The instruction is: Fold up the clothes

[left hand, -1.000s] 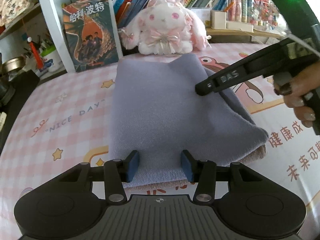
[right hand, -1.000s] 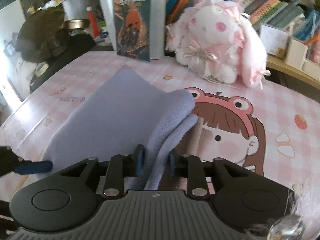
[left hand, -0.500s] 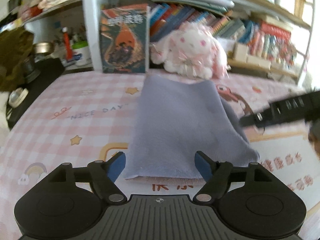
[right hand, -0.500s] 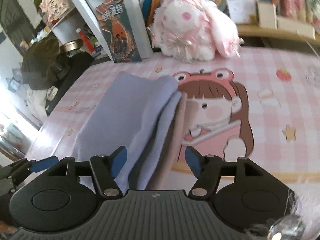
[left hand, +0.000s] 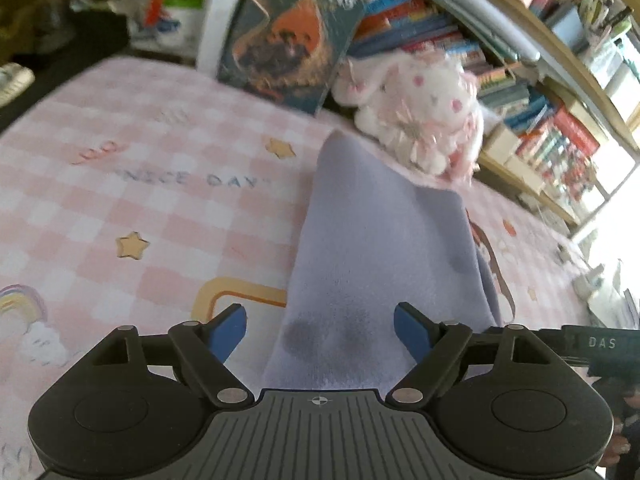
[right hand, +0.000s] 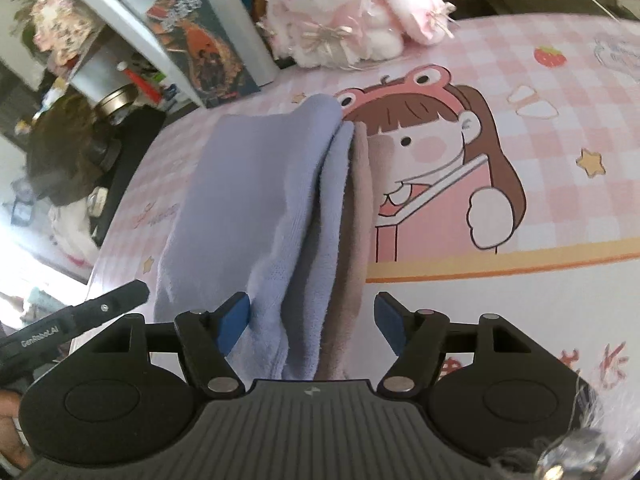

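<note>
Soft, matt fleecy cloth is making up the folded lavender garment (left hand: 384,248) lying between the matt black plastic fingers (left hand: 228,330); beyond it a fluffy plush rabbit (left hand: 420,116) is sitting on the smooth printed worktop (left hand: 132,200).

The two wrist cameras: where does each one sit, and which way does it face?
Left wrist: behind the open left gripper, facing along the folded lilac garment to the plush rabbit; the right gripper shows.
Right wrist: behind the open right gripper, facing the garment's layered edge; the left gripper shows.
Shared: garment, rabbit, pink tablecloth.
</note>
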The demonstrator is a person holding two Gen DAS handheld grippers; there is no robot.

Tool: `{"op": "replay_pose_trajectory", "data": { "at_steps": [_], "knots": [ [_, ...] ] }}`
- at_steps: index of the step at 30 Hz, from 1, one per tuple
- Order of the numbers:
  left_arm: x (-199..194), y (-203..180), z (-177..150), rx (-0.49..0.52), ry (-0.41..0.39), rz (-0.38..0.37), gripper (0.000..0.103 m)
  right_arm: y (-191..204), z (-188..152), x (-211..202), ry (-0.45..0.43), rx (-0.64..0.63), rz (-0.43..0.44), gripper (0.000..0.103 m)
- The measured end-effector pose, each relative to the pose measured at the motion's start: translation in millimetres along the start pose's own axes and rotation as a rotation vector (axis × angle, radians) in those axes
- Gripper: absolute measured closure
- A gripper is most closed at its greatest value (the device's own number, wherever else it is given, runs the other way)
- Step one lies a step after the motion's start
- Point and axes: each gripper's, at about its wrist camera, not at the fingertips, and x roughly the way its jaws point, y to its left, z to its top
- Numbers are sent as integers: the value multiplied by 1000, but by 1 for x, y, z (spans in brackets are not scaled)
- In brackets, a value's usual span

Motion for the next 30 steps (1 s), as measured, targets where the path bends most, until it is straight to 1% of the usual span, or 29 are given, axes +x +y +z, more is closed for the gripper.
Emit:
{"op": "replay_pose_trajectory", "data": {
  "at_steps": [5, 8, 9, 10, 11, 12, 13, 15, 16, 17, 19, 20, 21, 23, 26, 30],
  "knots": [
    [28, 13, 13, -3, 101, -80, 20, 10, -1, 7, -18, -18, -35, 36],
    [38, 17, 17, -28, 134, -126, 20, 16, -2, 11, -29, -34, -56, 37],
    [41, 18, 18, -36, 145, -142, 20, 18, -2, 12, -33, -40, -63, 41],
    [44, 20, 20, -44, 156, -157, 21, 21, -3, 14, -36, -45, -70, 42],
    [48, 21, 21, -53, 166, -173, 26, 23, -3, 15, -40, -50, -76, 42],
    [51, 22, 22, -61, 177, -188, 33, 25, -3, 16, -44, -56, -83, 47],
    [53, 21, 23, -61, 186, -192, 35, 27, -4, 18, -48, -61, -90, 53],
    [51, 12, 24, -5, 185, -160, 43, 31, -4, 20, -55, -72, -104, 64],
    [45, 4, 22, 52, 169, -143, 50, 33, -4, 21, -59, -77, -111, 68],
    [40, -5, 21, 109, 154, -126, 53, 35, -5, 23, -63, -82, -118, 70],
    [30, -22, 19, 223, 122, -91, 54, 48, -8, 20, -85, -167, -155, 74],
    [29, -21, 18, 220, 129, -96, 54, 53, -11, 18, -92, -203, -170, 74],
    [29, -20, 17, 217, 137, -102, 54, 55, -13, 16, -91, -209, -176, 74],
    [28, -19, 15, 210, 152, -114, 50, 50, -15, 14, -80, -182, -171, 74],
    [38, -3, 17, 115, 197, -152, 44, 37, -14, 13, -61, -109, -137, 70],
    [45, 9, 24, 65, 197, -188, 41, 22, -5, 18, -28, -25, -100, 56]
  ]
}}
